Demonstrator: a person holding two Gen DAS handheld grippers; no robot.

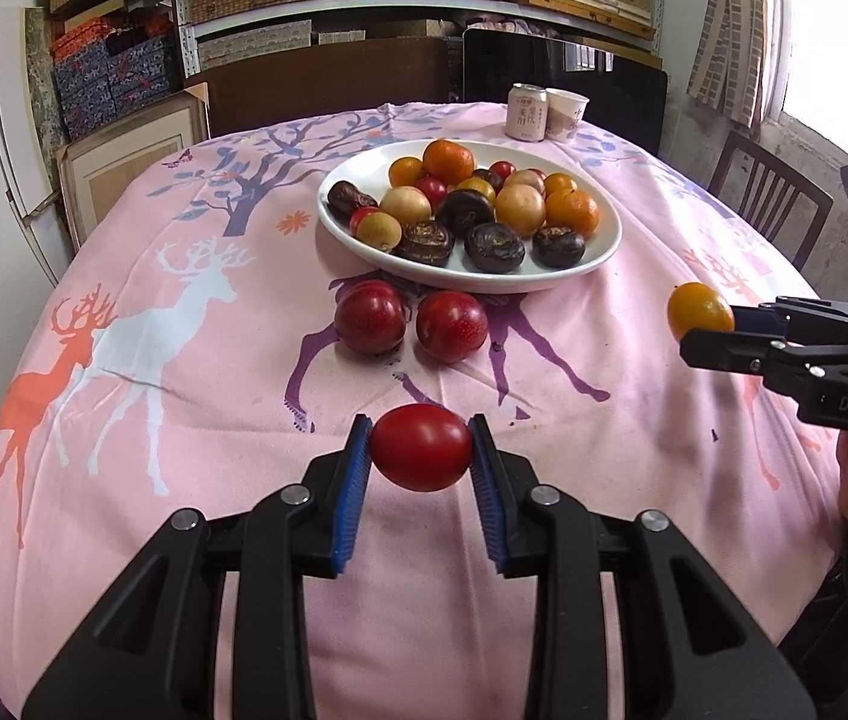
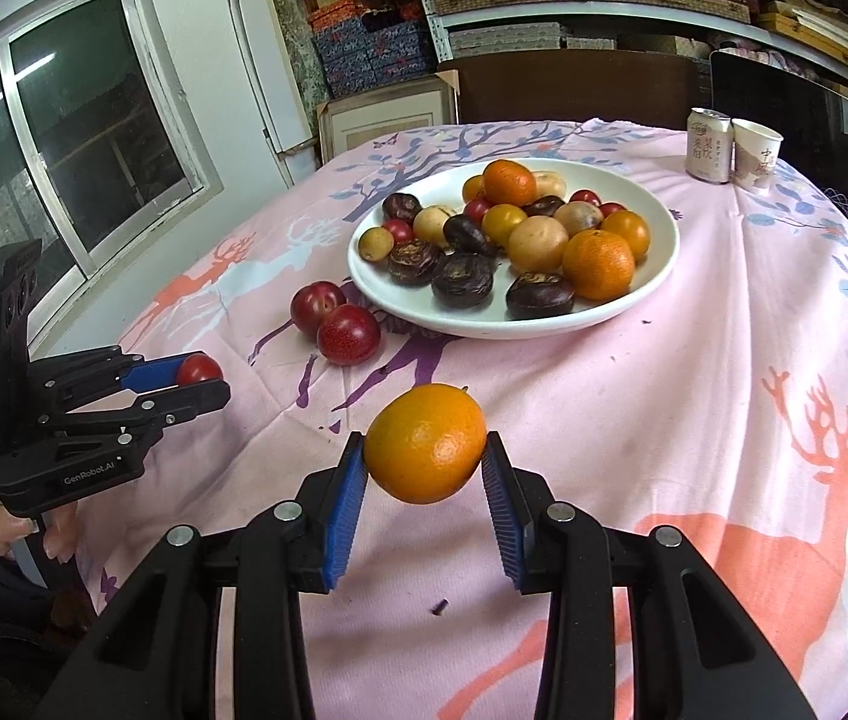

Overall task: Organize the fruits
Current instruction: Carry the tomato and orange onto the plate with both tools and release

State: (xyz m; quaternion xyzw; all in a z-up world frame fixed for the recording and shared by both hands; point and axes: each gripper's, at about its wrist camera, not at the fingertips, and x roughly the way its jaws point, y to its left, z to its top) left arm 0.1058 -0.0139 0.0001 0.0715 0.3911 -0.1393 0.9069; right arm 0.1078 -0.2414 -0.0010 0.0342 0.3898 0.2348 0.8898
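Left gripper, bottom centre of its own view, angled down at the pink tablecloth; blue pads clamped on a small red tomato, held clear of the cloth. Right gripper likewise pitched down, clamped on an orange citrus fruit. Bare cloth lies beneath and ahead of both. Mid-frame: two red plums just beside the near rim of the white plate heaped with mixed fruit. Upper right: can and paper cup near the far table edge.
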